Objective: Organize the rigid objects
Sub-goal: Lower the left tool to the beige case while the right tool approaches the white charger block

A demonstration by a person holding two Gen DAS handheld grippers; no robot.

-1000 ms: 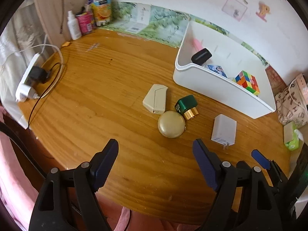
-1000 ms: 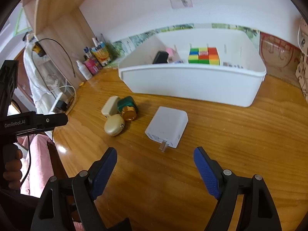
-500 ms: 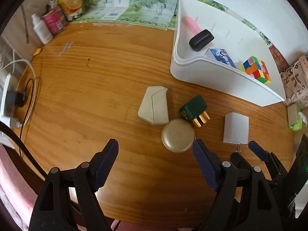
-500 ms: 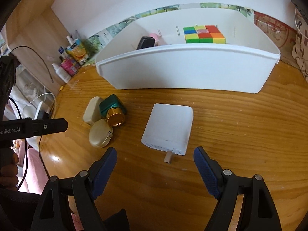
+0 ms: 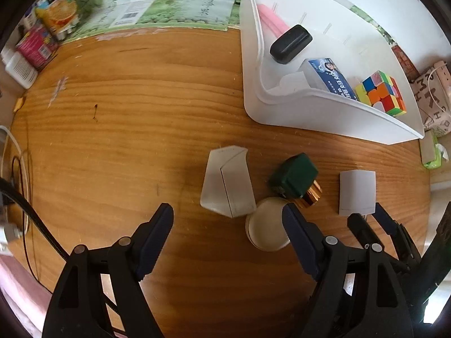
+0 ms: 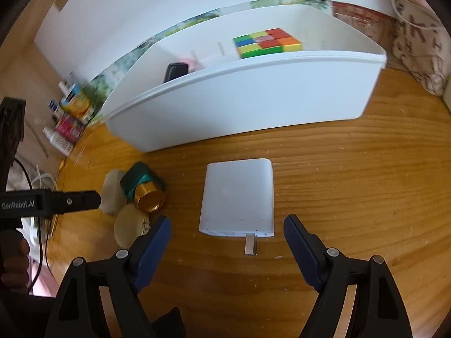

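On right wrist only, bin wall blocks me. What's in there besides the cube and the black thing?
Observer: Left wrist shows a blue-printed box lying between the black case and the cube.
Operator: Left jaws open? I only see that gripper side-on.
Observer: Open. The left gripper grips nothing, and the beige case lies just ahead of its fingertips.
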